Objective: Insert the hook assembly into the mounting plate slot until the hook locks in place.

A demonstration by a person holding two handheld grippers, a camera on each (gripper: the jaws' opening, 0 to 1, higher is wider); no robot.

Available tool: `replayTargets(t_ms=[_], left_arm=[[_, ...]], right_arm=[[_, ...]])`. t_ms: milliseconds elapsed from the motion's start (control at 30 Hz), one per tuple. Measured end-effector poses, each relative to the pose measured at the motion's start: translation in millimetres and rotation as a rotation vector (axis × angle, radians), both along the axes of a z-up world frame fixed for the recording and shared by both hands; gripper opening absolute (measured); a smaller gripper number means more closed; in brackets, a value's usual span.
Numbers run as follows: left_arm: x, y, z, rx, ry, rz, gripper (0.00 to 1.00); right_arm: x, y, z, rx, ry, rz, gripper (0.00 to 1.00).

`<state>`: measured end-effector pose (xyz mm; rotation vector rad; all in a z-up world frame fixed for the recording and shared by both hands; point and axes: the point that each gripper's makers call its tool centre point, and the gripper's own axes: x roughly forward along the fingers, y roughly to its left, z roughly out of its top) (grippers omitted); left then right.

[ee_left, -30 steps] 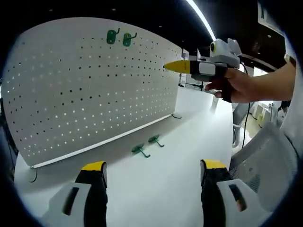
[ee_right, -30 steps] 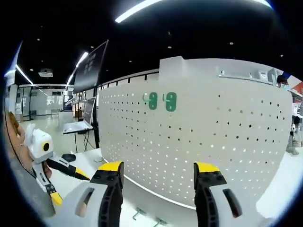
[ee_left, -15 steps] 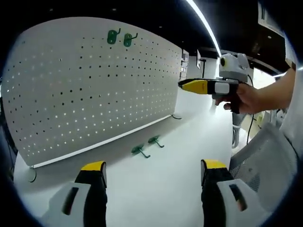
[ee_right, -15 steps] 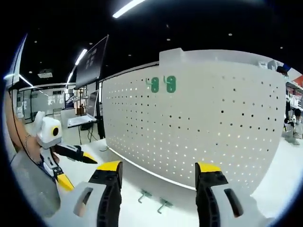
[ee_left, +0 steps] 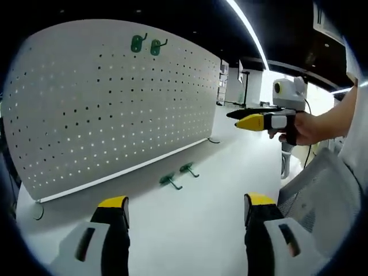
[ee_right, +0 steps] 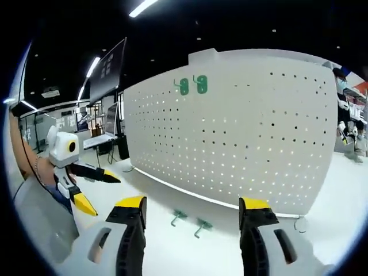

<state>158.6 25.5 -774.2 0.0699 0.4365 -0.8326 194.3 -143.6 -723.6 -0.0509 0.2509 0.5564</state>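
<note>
Both hand-held grippers are held above the white worktop (ee_left: 190, 224) with jaws wide and nothing between them: the left hand-held gripper (ee_left: 181, 208) and the right hand-held gripper (ee_right: 192, 206). Two green hooks (ee_left: 178, 175) lie on the worktop just before the upright pegboard (ee_left: 109, 109). Two mounted hooks (ee_left: 145, 45) hang near its top edge.

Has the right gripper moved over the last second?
Yes. In the left gripper view, the right gripper dropped down and rightward, away from the pegboard.
</note>
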Motion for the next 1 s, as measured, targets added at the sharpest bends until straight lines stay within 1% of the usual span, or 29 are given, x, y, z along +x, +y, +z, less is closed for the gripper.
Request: replayTargets(t_ms=[200, 533, 733, 1000], left_arm=[[0.1, 3, -1.6, 0.0, 0.002, 0.005, 0.85], [-4.2, 3, -4.4, 0.007, 0.01, -0.001, 0.85], [-5.6, 4, -6.1, 0.01, 0.013, -0.001, 0.84], [-6.5, 6, -7.1, 0.012, 0.018, 0.002, 0.84]], right_arm=[[-9, -5, -14.3, -0.007, 0.048, -0.006, 0.64], [-20, -13, -27.2, -0.022, 0.088, -0.011, 0.64], [-28, -14, -38.0, -0.043, 0.128, -0.008, 0.64], [-31, -15, -42.6, -0.048, 0.145, -0.006, 0.64]])
